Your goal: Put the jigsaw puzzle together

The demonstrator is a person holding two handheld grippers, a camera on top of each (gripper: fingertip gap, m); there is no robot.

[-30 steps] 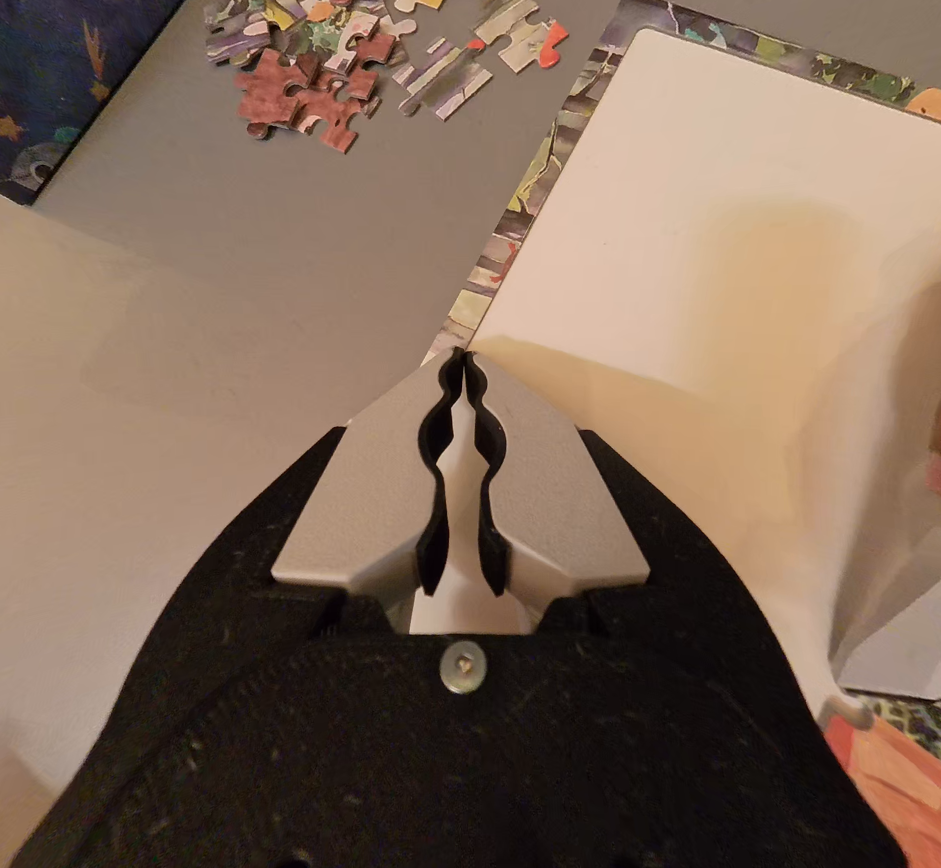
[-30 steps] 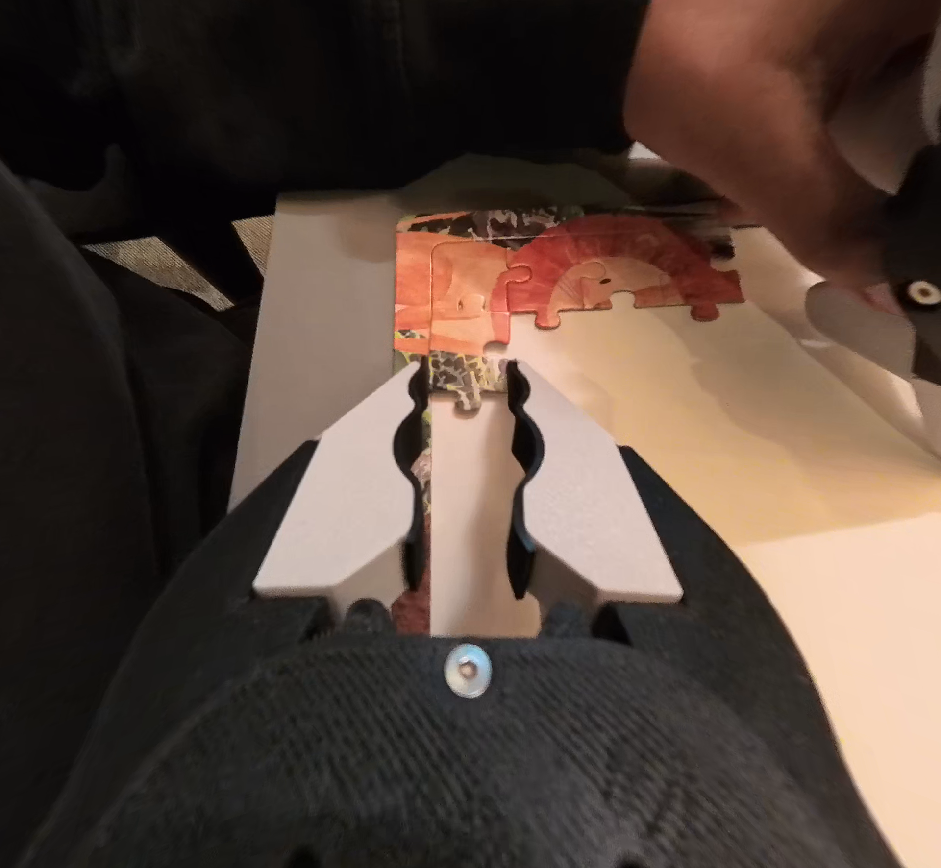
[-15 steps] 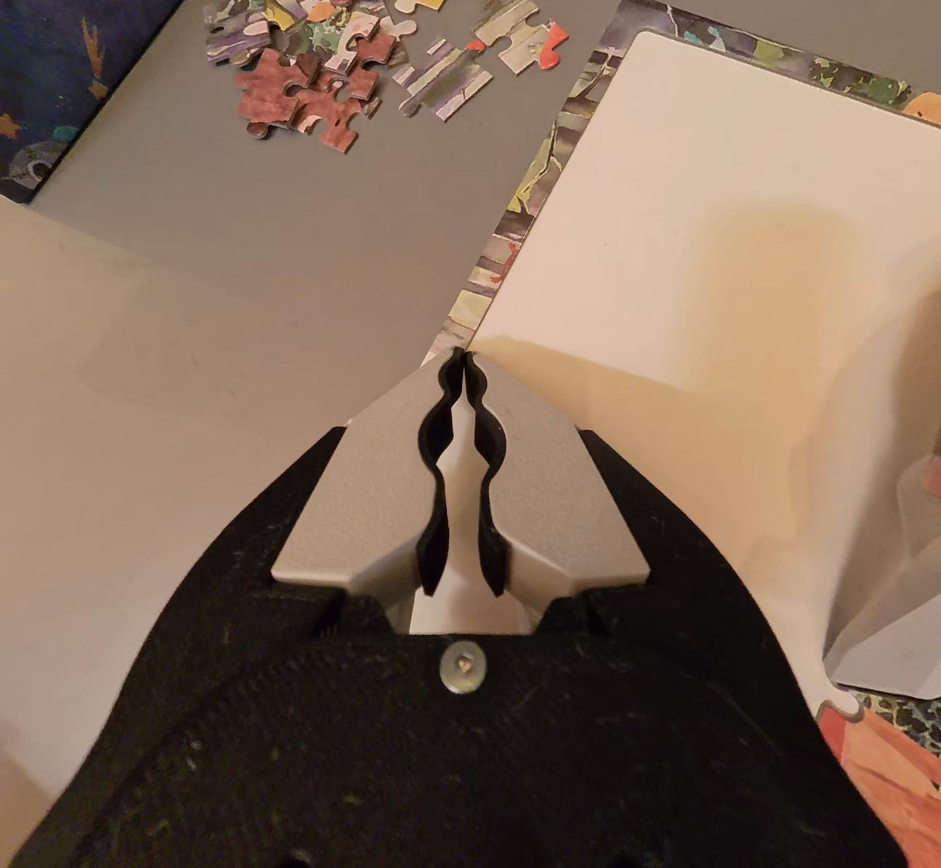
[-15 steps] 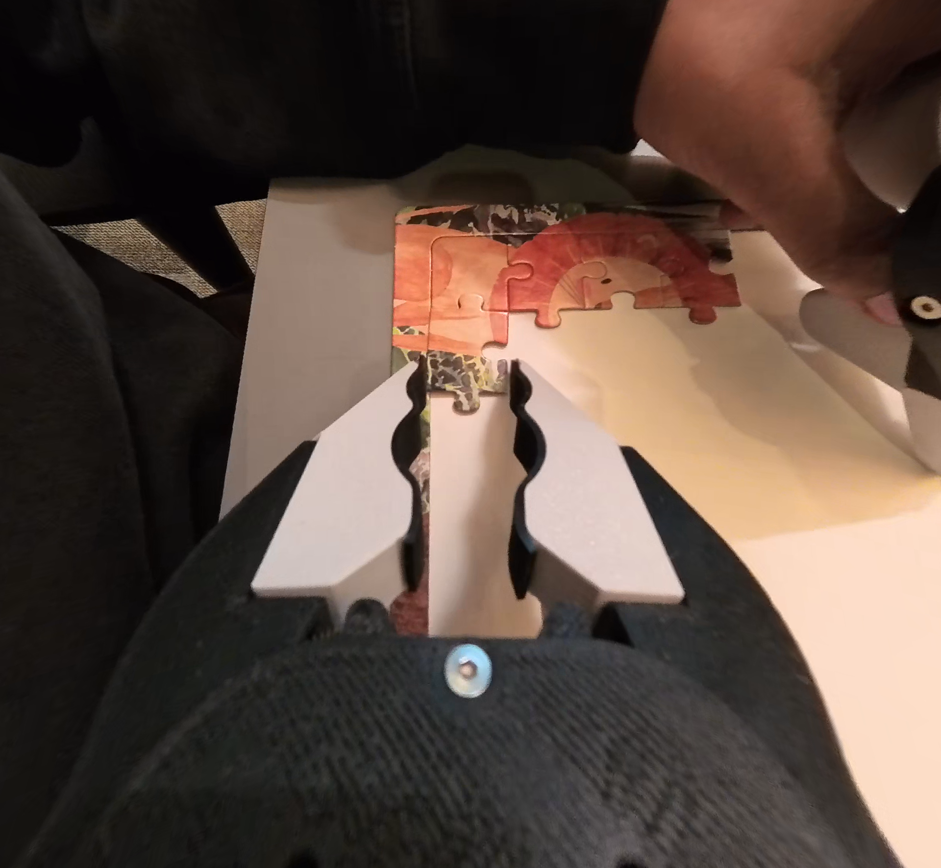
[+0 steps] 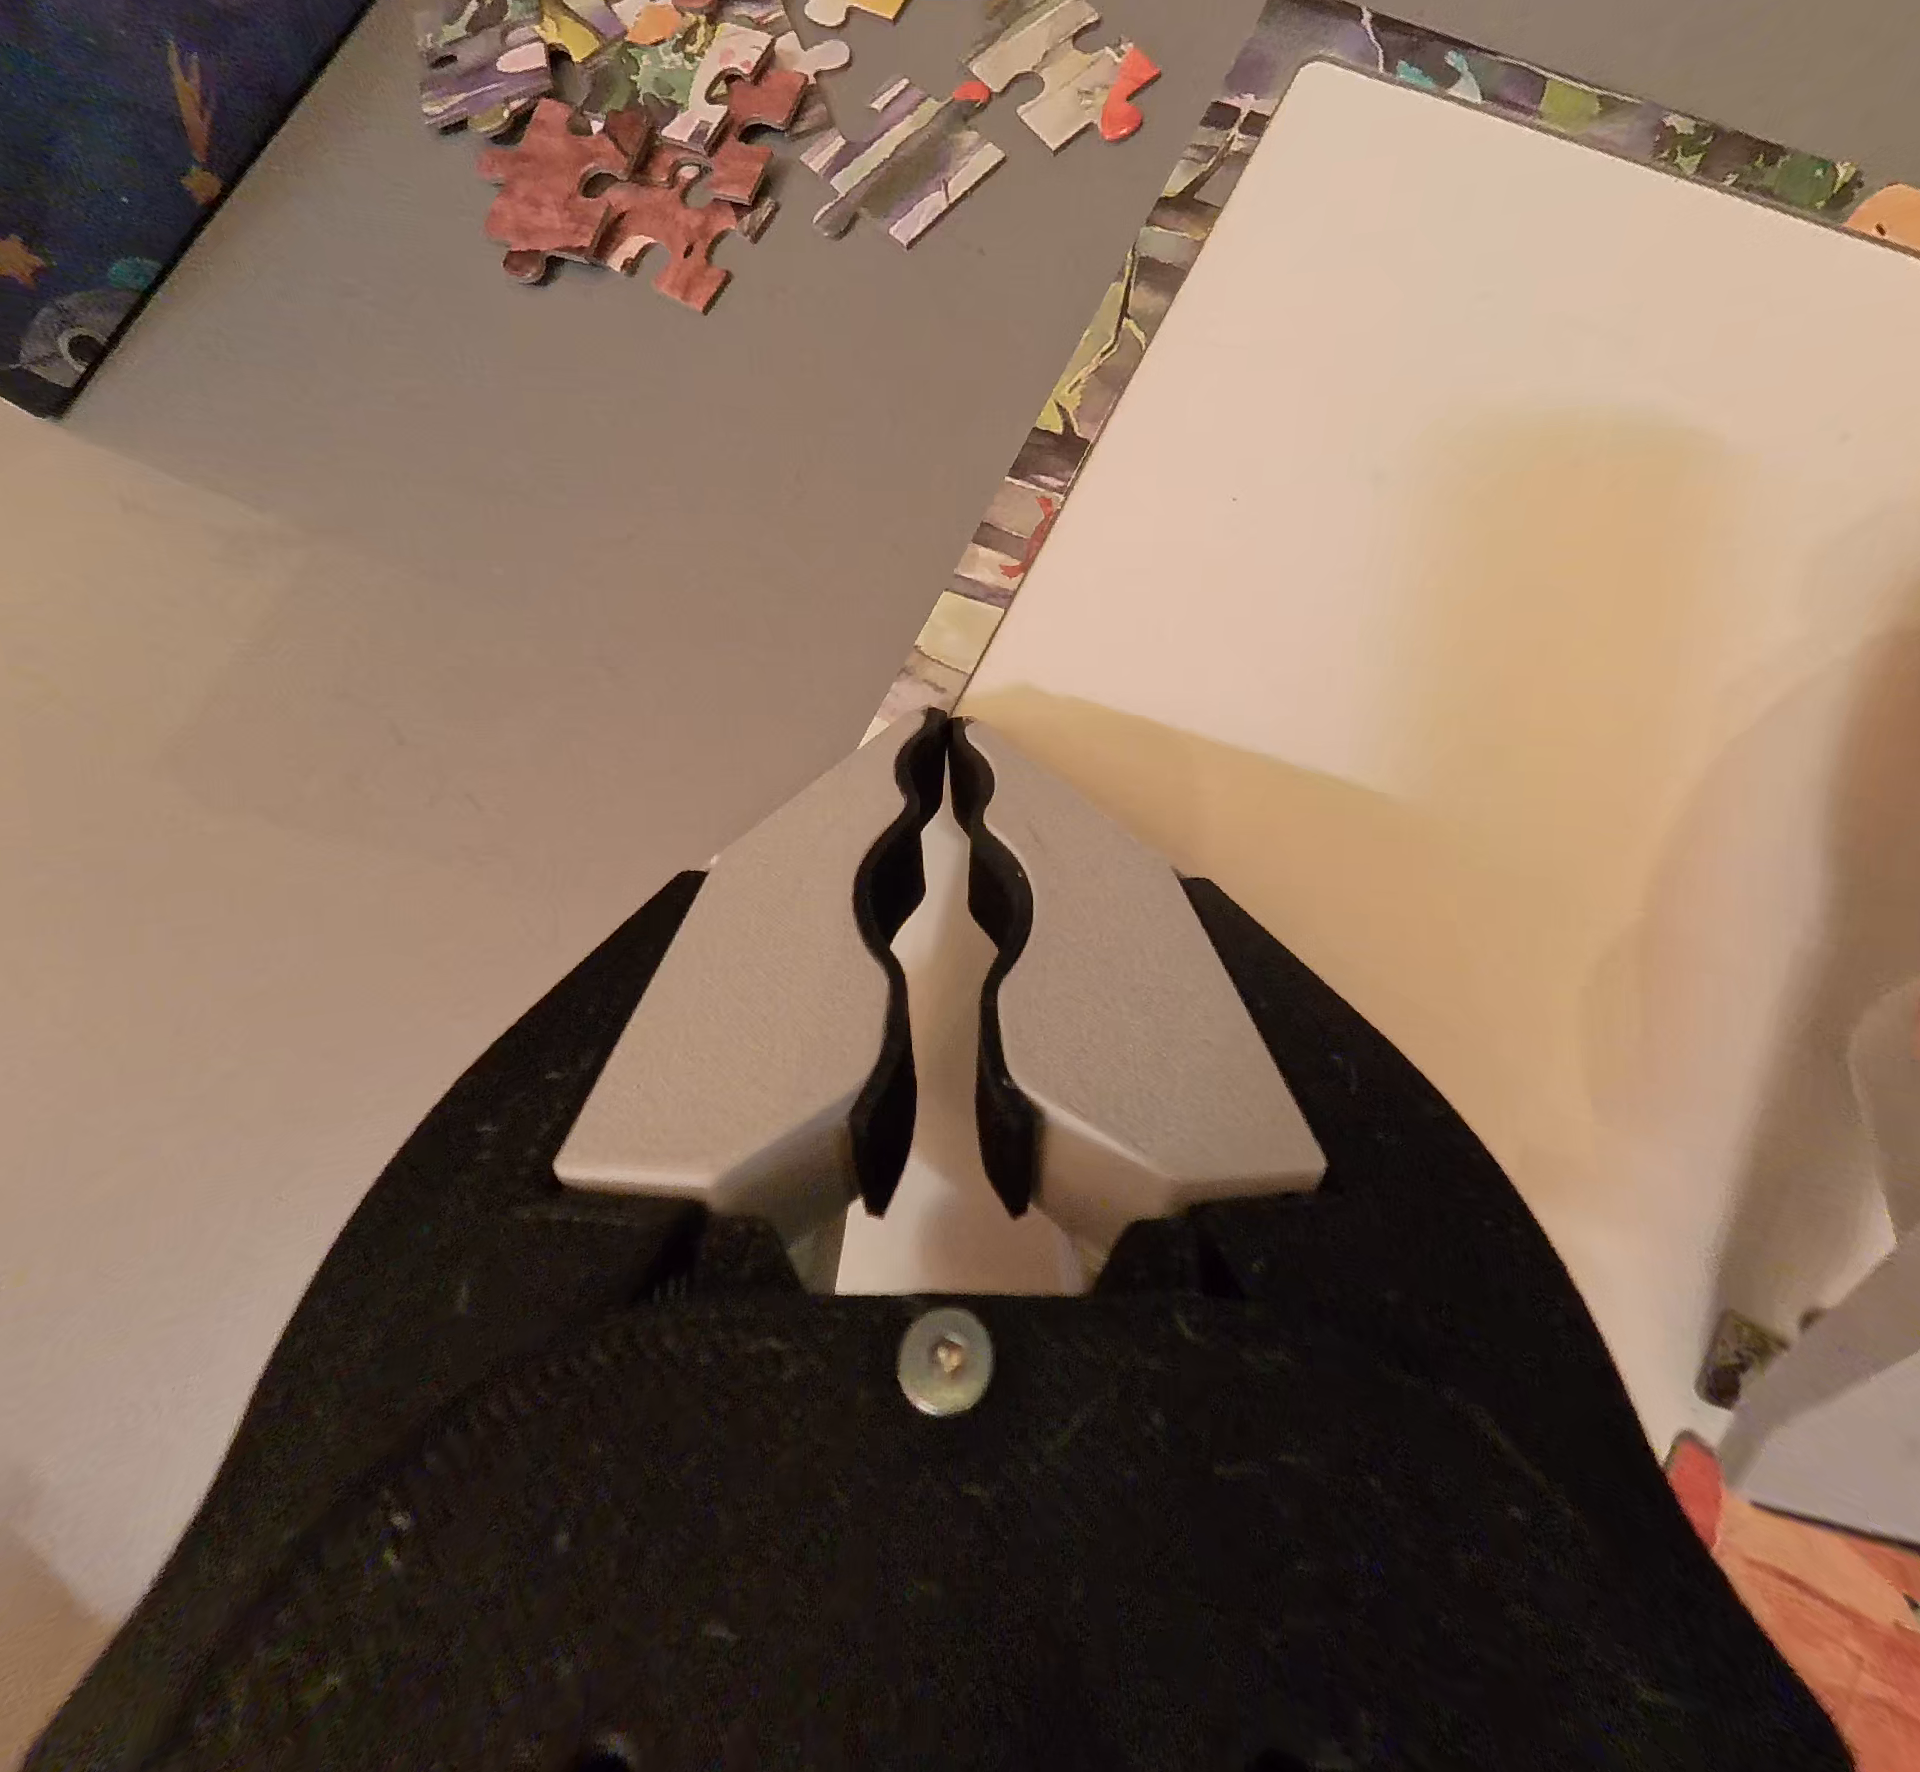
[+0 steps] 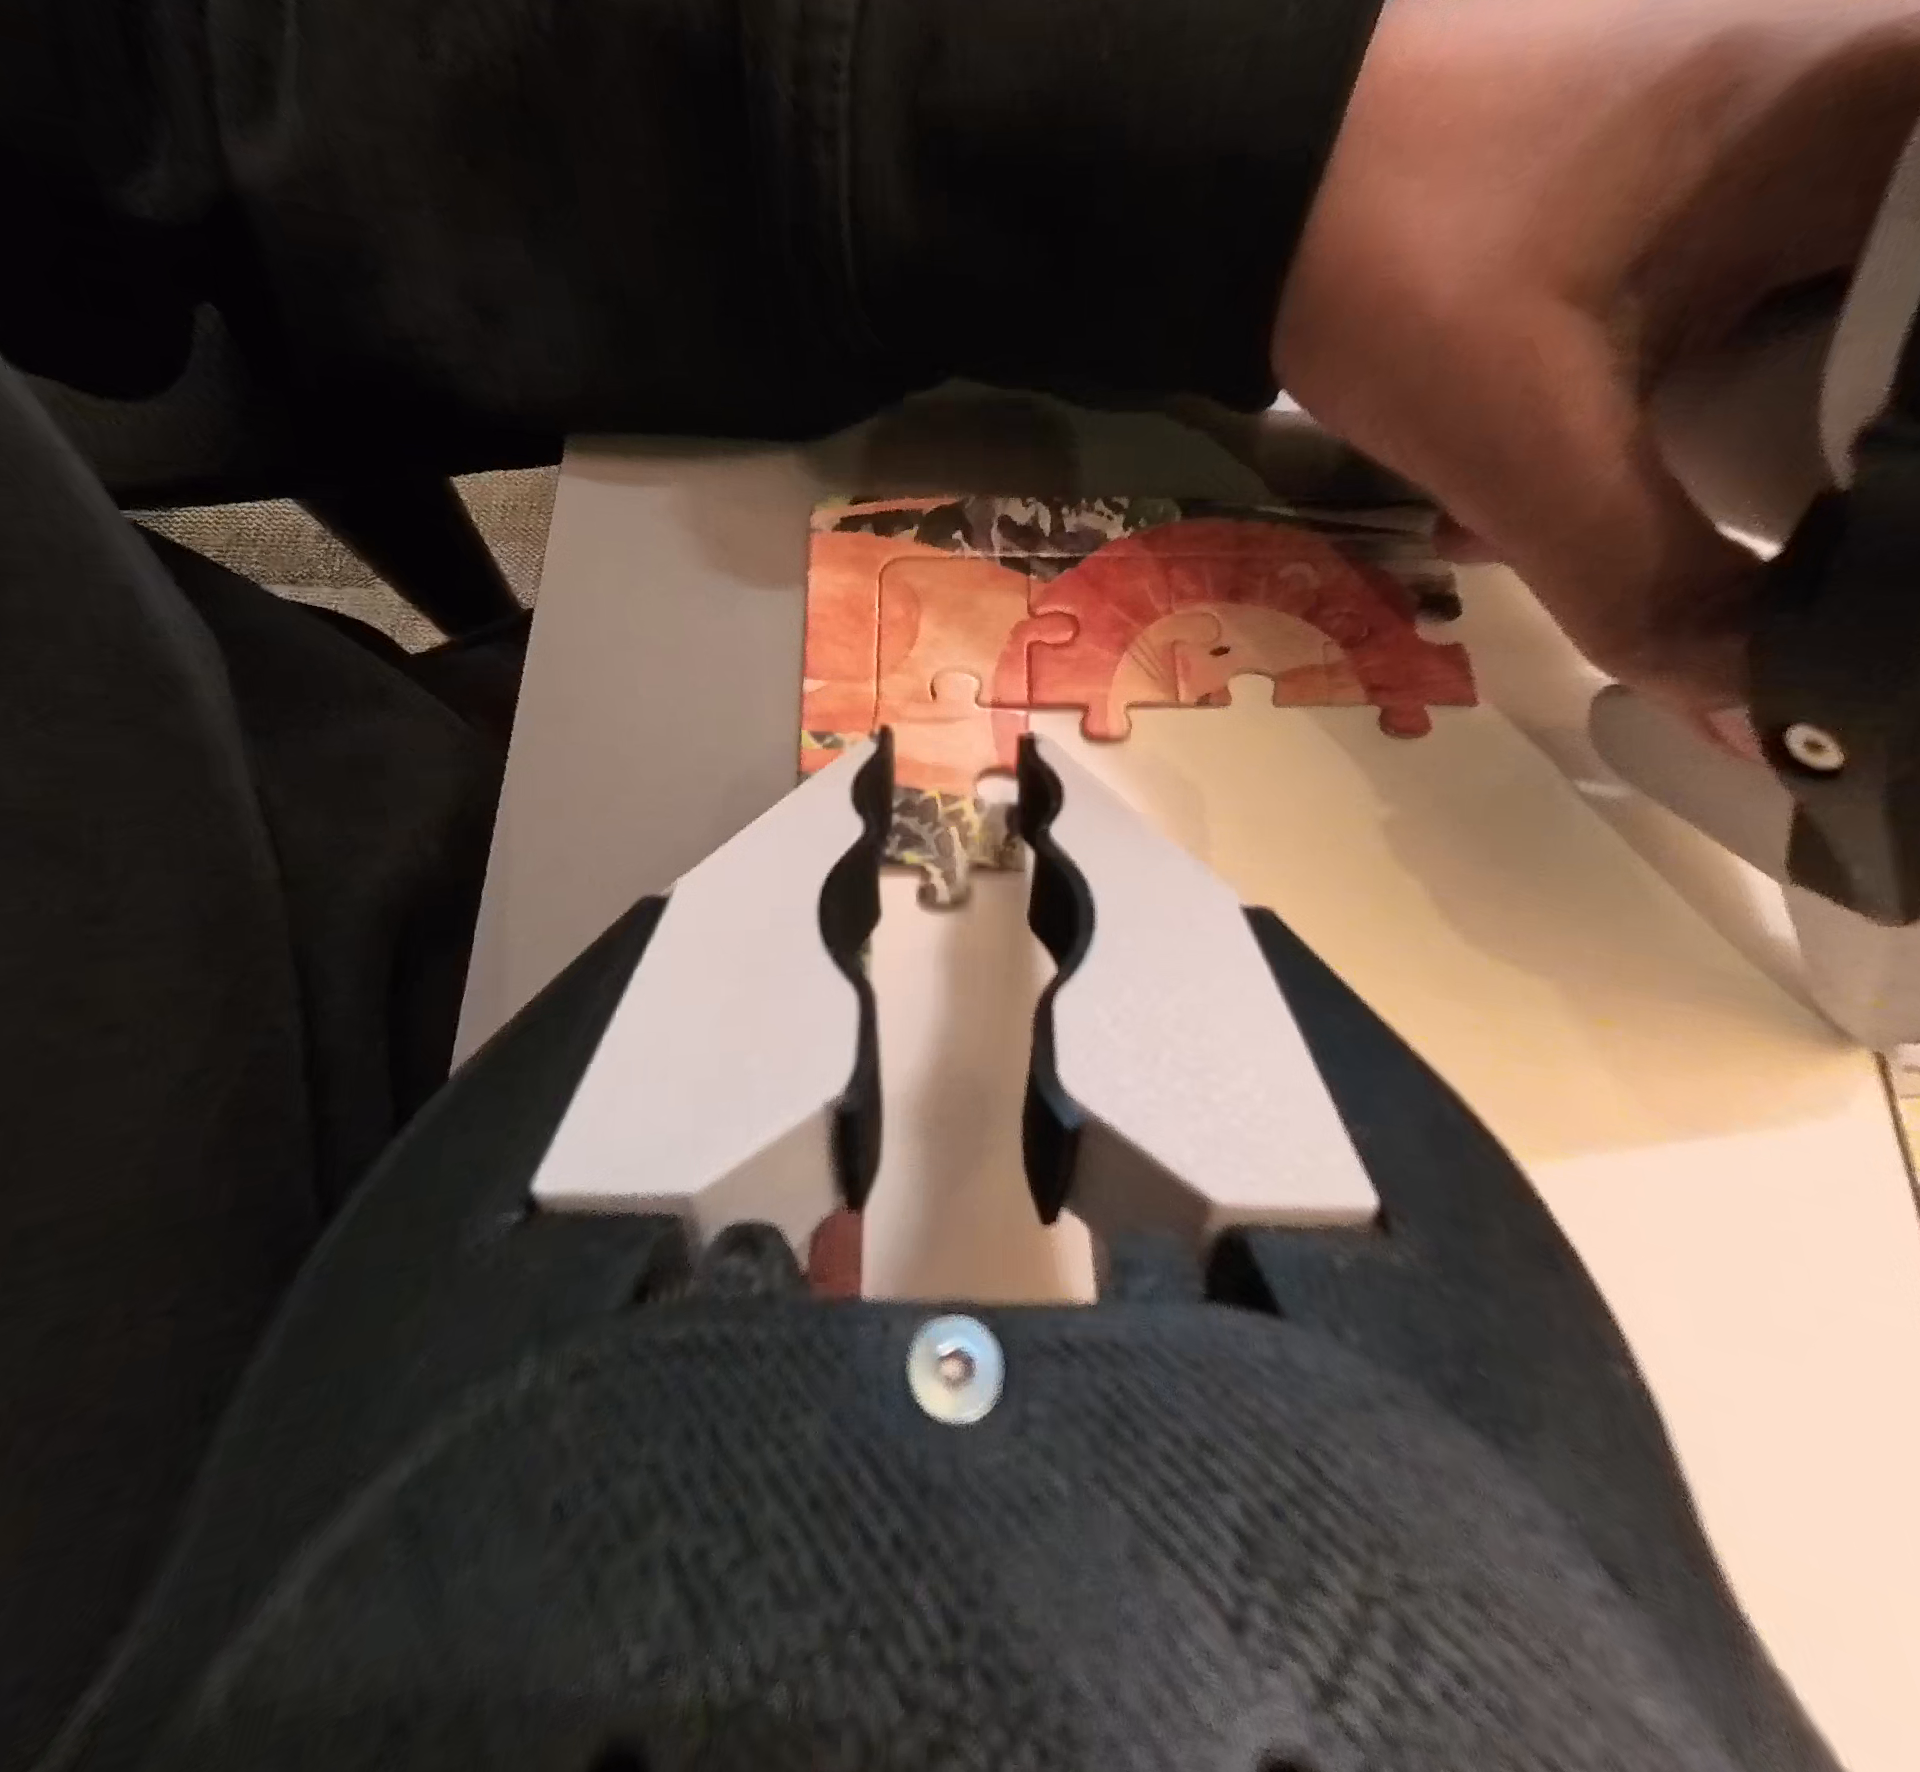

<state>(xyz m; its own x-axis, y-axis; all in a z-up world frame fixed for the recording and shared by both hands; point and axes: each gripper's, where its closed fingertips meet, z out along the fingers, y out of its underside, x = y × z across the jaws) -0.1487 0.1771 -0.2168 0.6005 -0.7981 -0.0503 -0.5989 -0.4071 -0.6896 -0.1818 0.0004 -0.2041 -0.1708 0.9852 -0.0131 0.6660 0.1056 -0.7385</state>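
Now, step in hand: the right gripper [image 6: 954, 751] is hovering over the assembled corner [image 6: 1091, 652] of the jigsaw, apparently seating or checking a dark mottled piece [image 6: 951, 839] that sits just below the orange ones.
Doing it well: I judge the piece wants pressing flat with its tab fully in the socket above; the tips should be coming down square on it, not dragging sideways, so the joined orange pieces are not being nudged apart.
Right tool state: its jaws are standing apart, nothing between them; the mottled piece is lying on the board under the gap, not gripped.
Left tool state: the left gripper [image 5: 943, 725] has its tips meeting; whether they are nipping the frame's edge, I cannot tell.
Left gripper pose: it is pointing at the near edge of the puzzle tray [image 5: 1455, 475], right where the patterned frame meets the white inner field, likely steadying the board.
Hand pose: the person's hand [image 6: 1538, 351], blurred, is wrapping the left tool at the right of the right wrist view, angled down toward the tray.
Puzzle location: joined pieces are filling one corner of the tray near the person's dark clothing; most of the white field is bare.
Loose pieces [image 5: 727, 81]: these are lying in a heap on the grey table [image 5: 520, 496], well apart from the tray.
Beside: a dark blue picture board [image 5: 125, 112] is sitting at the table's far left.
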